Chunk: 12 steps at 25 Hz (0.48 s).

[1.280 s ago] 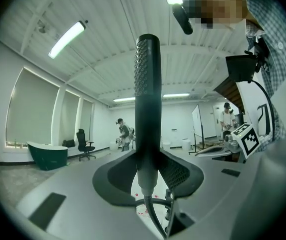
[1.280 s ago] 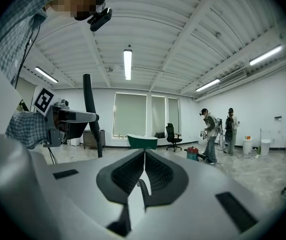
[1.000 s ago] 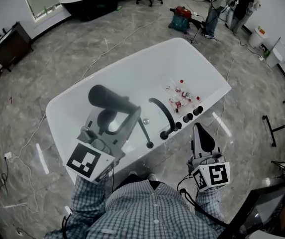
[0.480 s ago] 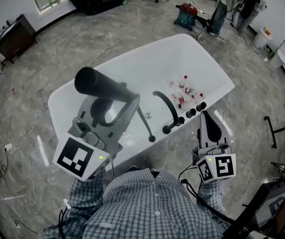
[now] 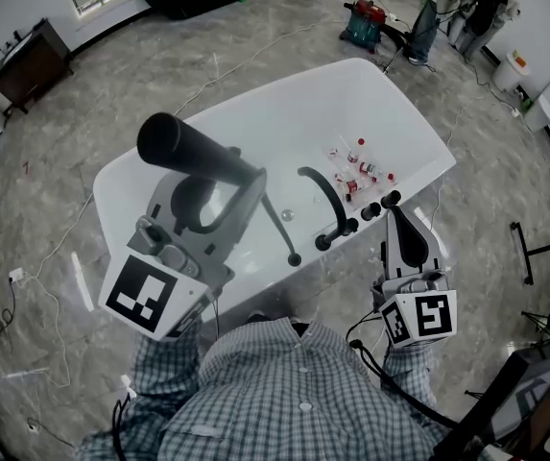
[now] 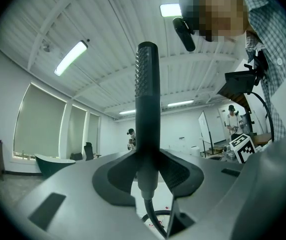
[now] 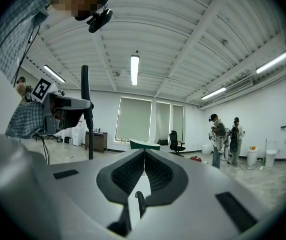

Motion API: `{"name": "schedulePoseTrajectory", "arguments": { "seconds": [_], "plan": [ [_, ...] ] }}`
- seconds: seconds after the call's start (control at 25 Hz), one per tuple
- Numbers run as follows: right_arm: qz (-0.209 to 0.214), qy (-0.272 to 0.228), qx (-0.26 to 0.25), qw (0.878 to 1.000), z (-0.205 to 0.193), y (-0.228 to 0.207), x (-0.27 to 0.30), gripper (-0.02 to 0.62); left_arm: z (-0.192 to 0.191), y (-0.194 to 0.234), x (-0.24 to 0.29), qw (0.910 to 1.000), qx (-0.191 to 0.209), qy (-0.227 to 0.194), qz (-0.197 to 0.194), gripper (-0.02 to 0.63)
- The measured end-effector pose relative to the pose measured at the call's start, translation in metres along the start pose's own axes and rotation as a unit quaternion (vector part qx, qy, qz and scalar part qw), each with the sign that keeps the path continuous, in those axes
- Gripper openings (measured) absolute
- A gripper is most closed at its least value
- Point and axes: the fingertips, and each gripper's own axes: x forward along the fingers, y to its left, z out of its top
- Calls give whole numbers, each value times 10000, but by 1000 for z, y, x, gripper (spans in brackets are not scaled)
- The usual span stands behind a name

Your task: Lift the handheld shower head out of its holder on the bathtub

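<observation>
The left gripper (image 5: 243,174) holds the black shower head (image 5: 190,150) up in the air over the near side of the white bathtub (image 5: 284,113). In the left gripper view its two fingers (image 6: 180,171) press on the thin lower part of the shower head (image 6: 146,94) from both sides, so the jaws stand a fair way apart with the handle tight between them. The long round head points up past the jaws there, and its side has rows of tiny dots. A thin black hose (image 6: 150,214) hangs out of the bottom of the handle. In the head view the hose (image 5: 279,236) runs down to a small black round fitting (image 5: 294,258) on the tub's near rim, and the shower head is well clear of that rim. Just beside the fitting stands a curved black tap (image 5: 324,200), then a short row of black knobs (image 5: 372,209). A few little bottles with red tops (image 5: 356,173) lie inside the tub. The right gripper (image 5: 396,214) is off to the right, near the knobs but not touching them. Its fingers are pressed together with nothing in them, which the right gripper view (image 7: 143,159) shows well. The person's checked shirt (image 5: 284,392) fills the bottom of the head view, and two other people (image 7: 225,139) stand far across the room.
</observation>
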Motion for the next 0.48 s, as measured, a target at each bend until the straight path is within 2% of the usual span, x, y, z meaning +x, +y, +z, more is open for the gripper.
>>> {"name": "schedulePoseTrajectory", "arguments": {
  "seconds": [0.48],
  "plan": [
    [62,118,-16,9999,-9,4,-2,18,-8,-2,-1,10000,-76,61,-2,141]
  ]
}}
